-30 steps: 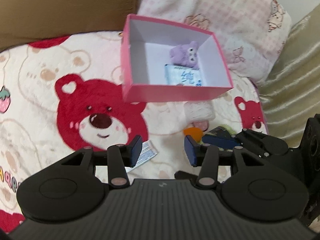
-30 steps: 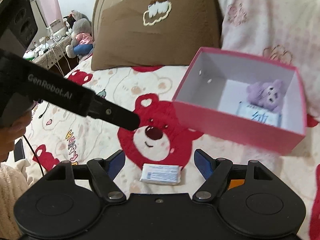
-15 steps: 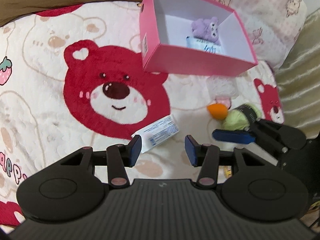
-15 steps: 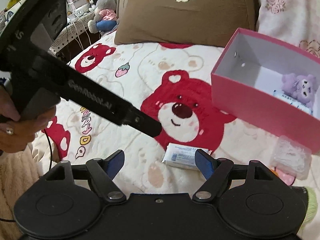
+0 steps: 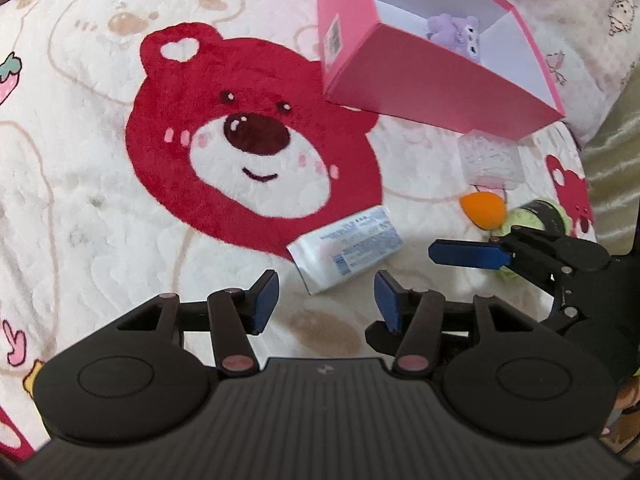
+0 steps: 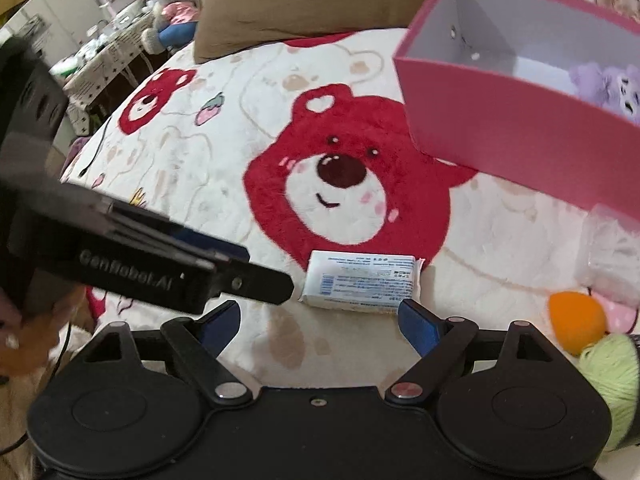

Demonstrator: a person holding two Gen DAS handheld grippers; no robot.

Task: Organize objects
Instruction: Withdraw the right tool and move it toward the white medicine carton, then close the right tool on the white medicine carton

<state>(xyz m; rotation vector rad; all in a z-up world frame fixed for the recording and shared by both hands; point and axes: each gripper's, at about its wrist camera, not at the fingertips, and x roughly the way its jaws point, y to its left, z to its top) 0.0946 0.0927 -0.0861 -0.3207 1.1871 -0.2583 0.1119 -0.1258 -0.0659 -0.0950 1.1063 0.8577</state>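
Two tongs: I have both over the bear-print blanket [image 5: 80, 184], both tilted steeply down, neither holding anything.
Left gripper [image 5: 326, 300]: its jaws are opening, only partly spread, with bare blanket between them; the white tissue pack [image 5: 346, 254] lies just ahead of the tips, not inside the gap.
Right gripper [image 6: 320, 324]: its jaws are opening and stand wide; in the right wrist view the same tissue pack [image 6: 362, 278] sits just beyond the tips, roughly centred on the gap, untouched.
Step in hand, as I judge it: picking up the tissue pack; the right gripper looks the better placed, since its gap already spans the pack's short side.
How I do it well: I bring the tips down on either side of the pack, press slightly into the soft blanket so the pads get below its top face, then close on the short sides; the wrapper looks soft, so I squeeze gently.
Watch-out: the two grippers are close together, so I keep the left one clear.
Destination: the pink box [image 5: 440, 80] stands beyond the pack, open-topped, with a purple plush [image 5: 452, 32] inside.
Waiting nearby: an orange sponge [image 6: 576, 318], a green yarn ball [image 6: 612, 368] and a clear packet [image 5: 490, 160] lie to the right of the pack.
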